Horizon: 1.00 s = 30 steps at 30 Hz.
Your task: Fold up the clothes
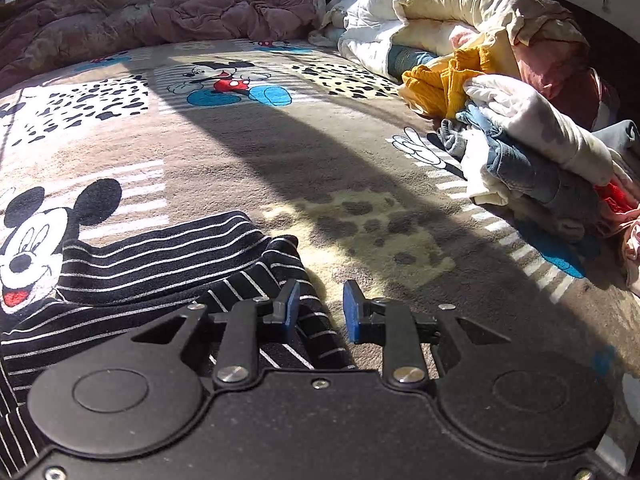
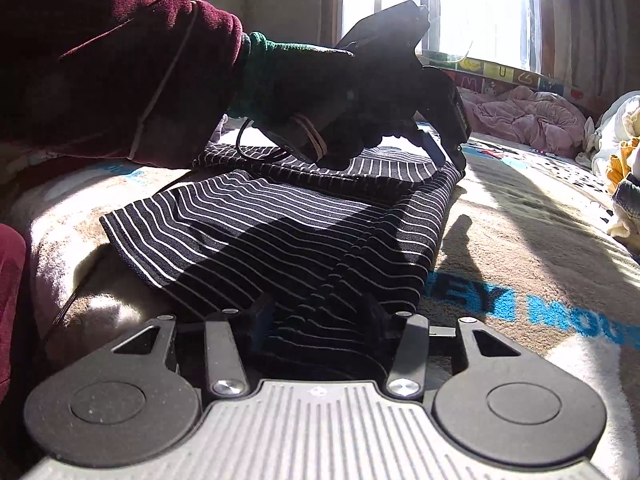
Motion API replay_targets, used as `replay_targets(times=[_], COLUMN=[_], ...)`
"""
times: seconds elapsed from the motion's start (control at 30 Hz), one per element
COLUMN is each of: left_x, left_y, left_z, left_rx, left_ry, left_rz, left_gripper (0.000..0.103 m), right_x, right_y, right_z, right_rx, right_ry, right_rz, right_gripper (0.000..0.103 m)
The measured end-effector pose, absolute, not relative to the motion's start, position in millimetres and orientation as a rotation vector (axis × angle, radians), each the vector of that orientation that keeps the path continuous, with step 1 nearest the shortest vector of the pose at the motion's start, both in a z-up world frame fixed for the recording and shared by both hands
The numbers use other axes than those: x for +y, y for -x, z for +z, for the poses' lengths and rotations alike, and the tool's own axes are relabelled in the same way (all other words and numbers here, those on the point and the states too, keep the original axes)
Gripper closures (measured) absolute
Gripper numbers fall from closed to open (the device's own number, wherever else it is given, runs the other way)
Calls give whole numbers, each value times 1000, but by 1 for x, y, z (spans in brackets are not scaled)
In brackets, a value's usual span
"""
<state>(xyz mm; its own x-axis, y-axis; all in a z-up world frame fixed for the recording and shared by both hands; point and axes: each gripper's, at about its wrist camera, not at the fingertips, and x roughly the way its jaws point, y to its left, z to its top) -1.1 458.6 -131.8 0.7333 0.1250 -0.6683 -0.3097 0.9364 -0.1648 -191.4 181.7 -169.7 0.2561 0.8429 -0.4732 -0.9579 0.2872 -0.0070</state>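
Our left gripper stood slightly open and empty beside the striped black shirt on the Mickey Mouse blanket; the right gripper's half-spread fingers straddled its hem, which we judged could slip and unfold.

Striped garment partly behind jaws

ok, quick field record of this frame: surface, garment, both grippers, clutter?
surface: cartoon-print blanket on a bed
garment: black striped top, partly folded, flat on the blanket
left gripper: jaws apart, nothing between them, at the top's edge
right gripper: jaws apart, striped cloth between them; grip cannot be told
clutter: clothes pile at the far right of the left wrist view
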Motion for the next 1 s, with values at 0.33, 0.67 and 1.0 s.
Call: replay_targets(times=[0.33, 0.67, 1.0], left_x=[500, 494, 509], left_y=[-3, 81, 279], left_z=[-163, -114, -120], left_rx=[678, 578, 408], left_ry=[697, 727, 860], left_rz=[424, 413, 696], left_gripper=[95, 76, 67], right_x=[181, 168, 129], right_y=[194, 205, 170], right_z=[-174, -164, -152], right_rx=[446, 414, 601], right_ry=[317, 359, 40], right_rz=[1235, 1220, 1136], right_gripper=[51, 51, 47])
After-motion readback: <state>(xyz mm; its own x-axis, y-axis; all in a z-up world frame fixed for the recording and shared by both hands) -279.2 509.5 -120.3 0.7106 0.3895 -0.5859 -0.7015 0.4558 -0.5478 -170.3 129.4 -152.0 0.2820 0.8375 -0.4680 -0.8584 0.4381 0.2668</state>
